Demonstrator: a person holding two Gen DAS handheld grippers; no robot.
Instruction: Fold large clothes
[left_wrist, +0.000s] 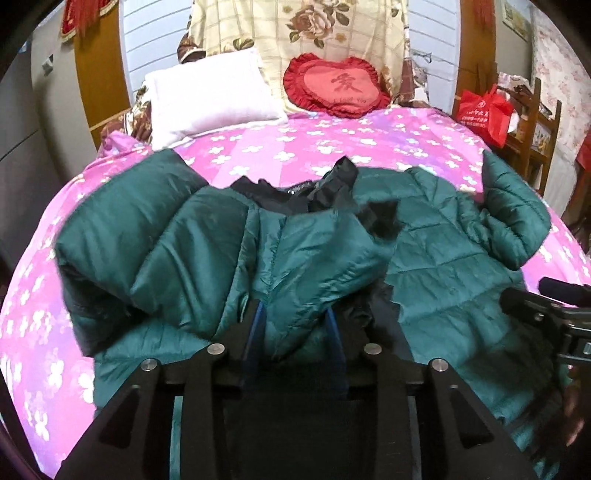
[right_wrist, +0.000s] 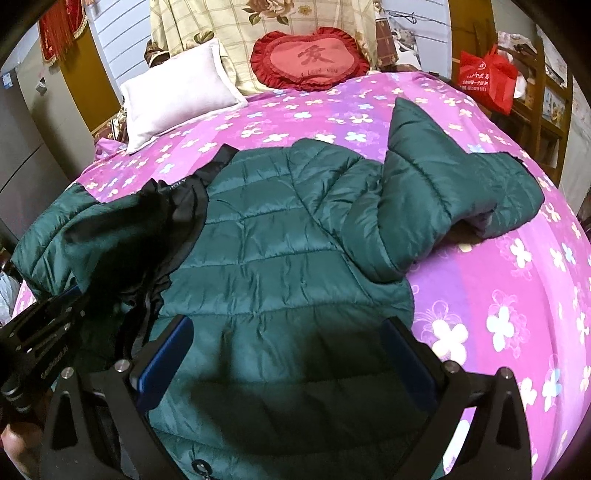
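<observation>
Right now your left tool (left_wrist: 295, 332) has its blue pads (left_wrist: 258, 328) only a little apart, with a bunched ridge of the green puffer jacket (left_wrist: 207, 236) rising between them; whether the pads actually press on that cloth you cannot tell from the left wrist view. Your right tool (right_wrist: 286, 354) stands wide apart, its blue-lined fingers (right_wrist: 166, 358) straddling the lower quilted panel of the jacket without pinching it. The jacket lies spread across the near half of the bed (left_wrist: 369, 140), on the pink flowered cover, its hem toward the foot edge where you stand and its black-lined collar (left_wrist: 295, 192) toward the head of the bed. One front panel is flipped over toward the middle, showing dark lining near the collar. The left sleeve (left_wrist: 122, 206) is doubled back on itself toward the bed's left edge; the right sleeve (right_wrist: 454, 192) is bent and heaped up, its cuff resting on the cover toward the right edge. At the head of the bed a white pillow (left_wrist: 210, 99) sits toward the left corner and a red heart-shaped cushion (left_wrist: 334, 86) leans near the middle against a floral quilt (left_wrist: 295, 33). Beyond the right edge a red bag (left_wrist: 484, 110) rests on a wooden chair (left_wrist: 543, 129). In the right wrist view your left tool's black frame shows low at the jacket's left side, with part of a hand (right_wrist: 22, 443) beneath it.
</observation>
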